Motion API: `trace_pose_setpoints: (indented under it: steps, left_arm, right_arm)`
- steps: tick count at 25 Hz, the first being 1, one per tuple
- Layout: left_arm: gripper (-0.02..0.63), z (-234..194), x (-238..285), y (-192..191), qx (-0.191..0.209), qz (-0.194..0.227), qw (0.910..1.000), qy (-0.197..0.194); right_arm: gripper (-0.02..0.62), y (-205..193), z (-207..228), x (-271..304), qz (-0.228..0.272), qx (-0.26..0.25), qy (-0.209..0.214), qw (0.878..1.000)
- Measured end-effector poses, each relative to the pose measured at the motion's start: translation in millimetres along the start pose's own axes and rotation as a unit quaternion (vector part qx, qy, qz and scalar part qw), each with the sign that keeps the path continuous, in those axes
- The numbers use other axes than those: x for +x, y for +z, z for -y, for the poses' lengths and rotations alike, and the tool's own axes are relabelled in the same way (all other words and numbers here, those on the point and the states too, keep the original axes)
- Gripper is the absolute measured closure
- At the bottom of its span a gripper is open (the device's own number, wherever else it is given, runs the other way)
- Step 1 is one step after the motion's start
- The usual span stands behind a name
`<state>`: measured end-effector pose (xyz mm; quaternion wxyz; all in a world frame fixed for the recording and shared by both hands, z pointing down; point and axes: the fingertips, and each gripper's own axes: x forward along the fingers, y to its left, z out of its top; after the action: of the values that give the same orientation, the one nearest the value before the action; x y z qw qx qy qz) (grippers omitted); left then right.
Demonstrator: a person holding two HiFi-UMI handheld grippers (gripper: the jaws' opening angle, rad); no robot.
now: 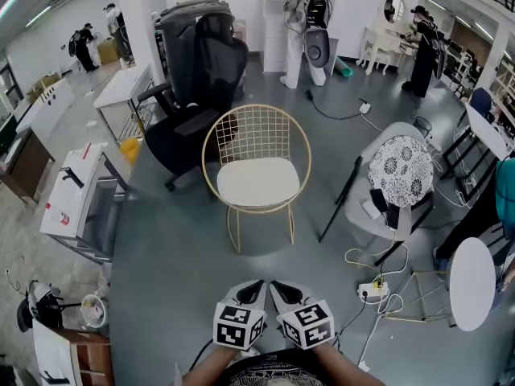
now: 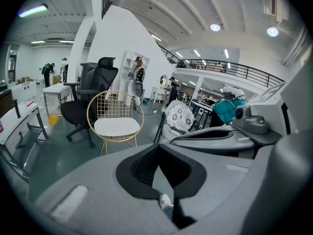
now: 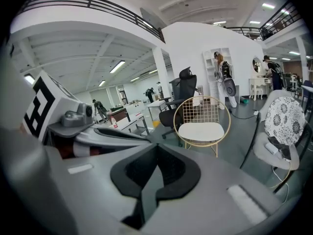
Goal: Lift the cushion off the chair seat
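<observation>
Left gripper (image 1: 252, 289) and right gripper (image 1: 279, 291) side by side, low in head view, each with jaws pressed together, nothing between. White cushion (image 1: 257, 181) lies flat on seat of gold wire chair (image 1: 257, 133), well apart from both. Black office chair (image 1: 197, 87) stands behind it, to the left.

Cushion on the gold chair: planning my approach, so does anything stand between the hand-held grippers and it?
Nothing visible: only bare floor lies between the cushion and the left hand-held gripper or right hand-held gripper. The office chair stands aside.
</observation>
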<state>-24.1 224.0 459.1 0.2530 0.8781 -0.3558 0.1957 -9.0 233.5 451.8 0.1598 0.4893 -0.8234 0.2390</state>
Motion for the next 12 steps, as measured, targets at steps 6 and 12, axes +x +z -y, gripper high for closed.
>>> trace_pose_setpoints:
  steps: [6, 12]
  left_arm:
    - [0.615, 2.8, 42.2, 23.8, -0.018, 0.0, 0.9992, 0.035]
    - [0.615, 21.2, 98.4, 53.6, 0.0, 0.002, 0.9987, 0.051]
  right_arm:
    - [0.6, 17.2, 44.9, 7.6, 0.0, 0.004, 0.034, 0.999]
    - [0.6, 33.2, 106.0, 9.1, 0.005, 0.016, 0.053, 0.998]
